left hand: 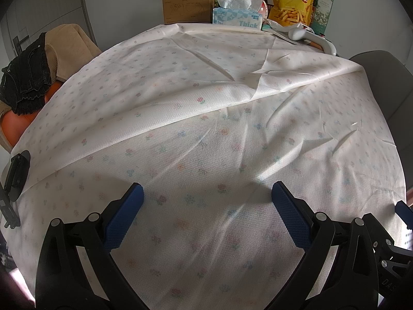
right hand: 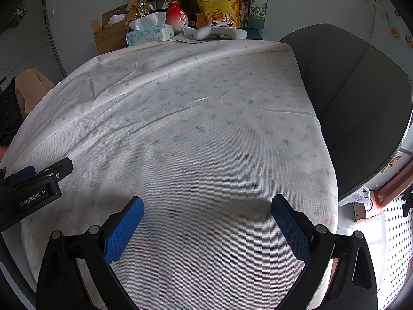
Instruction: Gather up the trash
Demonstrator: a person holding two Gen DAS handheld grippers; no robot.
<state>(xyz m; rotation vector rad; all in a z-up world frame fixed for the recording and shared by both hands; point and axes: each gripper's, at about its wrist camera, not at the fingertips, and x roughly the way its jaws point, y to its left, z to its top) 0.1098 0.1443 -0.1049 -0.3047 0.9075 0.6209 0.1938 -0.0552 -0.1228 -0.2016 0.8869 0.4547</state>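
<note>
1. The left tongs (left hand: 207, 192) stand wide apart, nothing between their blue pads, hovering over the floral tablecloth (left hand: 180, 82) that covers the surface.
2. The right tongs (right hand: 207, 205) are likewise wide and empty, above the near part of the same tablecloth (right hand: 206, 129); the left tool's black body shows at that view's left edge.
3. The cloth is creased, with a fold running diagonally across its middle.
4. No loose trash can be told apart on the open cloth; all the items crowd the far edge of the surface.
5. There stand an open cardboard box (left hand: 185, 5), a blue tissue box (left hand: 236, 16) marked "Thick", a red-and-white vase (right hand: 176, 16), a yellow snack bag (left hand: 294, 0) and a green carton (right hand: 259, 1).
6. A white handled device (right hand: 219, 33) lies just before the snack bag, on some papers.
7. A grey chair (right hand: 348, 98) stands beside the surface on the right; dark clothing (left hand: 25, 72) hangs over a beige chair on the left.
</note>
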